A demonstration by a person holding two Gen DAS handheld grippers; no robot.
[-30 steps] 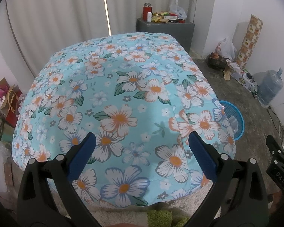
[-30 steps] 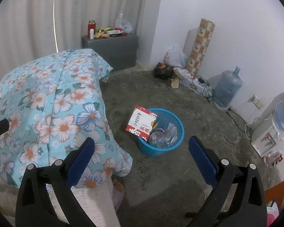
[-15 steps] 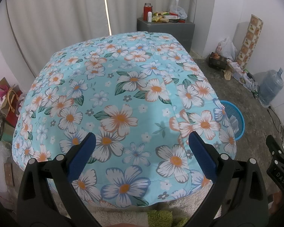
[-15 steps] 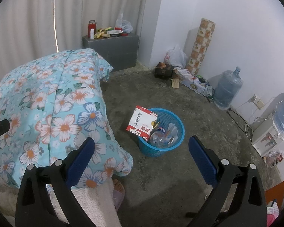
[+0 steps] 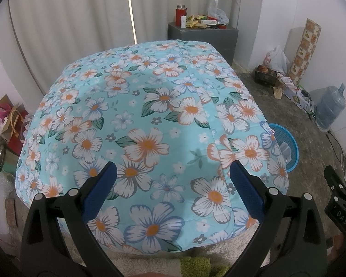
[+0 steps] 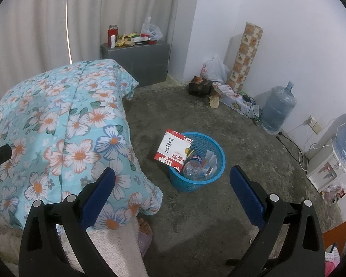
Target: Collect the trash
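Left wrist view shows almost no change over the past second: the left gripper (image 5: pixel 170 182) hangs with its blue pads spread wide and nothing between them, over the floral quilt (image 5: pixel 150 120), and the framing has barely drifted. That stillness suggests no pickup is under way on this side. The quilt is smooth, puffy cotton printed with white and orange flowers on pale blue, and no litter lies on it. Past its right edge peeks the rim of the blue basket (image 5: pixel 288 143), with a grey cabinet (image 5: pixel 203 37) cluttered with wrappers far behind. Right wrist view is likewise nearly unchanged: the right gripper (image 6: pixel 173 182) is wide open and empty, aimed at the floor. The basket (image 6: pixel 197 182) stands on rough grey concrete just beside the quilt's corner; it is round latticed plastic, already holding a red-and-white carton (image 6: pixel 173 150) leaning over the rim, a clear crumpled bottle (image 6: pixel 192 167) and glossy packets. Collection looks well along; what remains is probably the clutter on the cabinet or by the wall.
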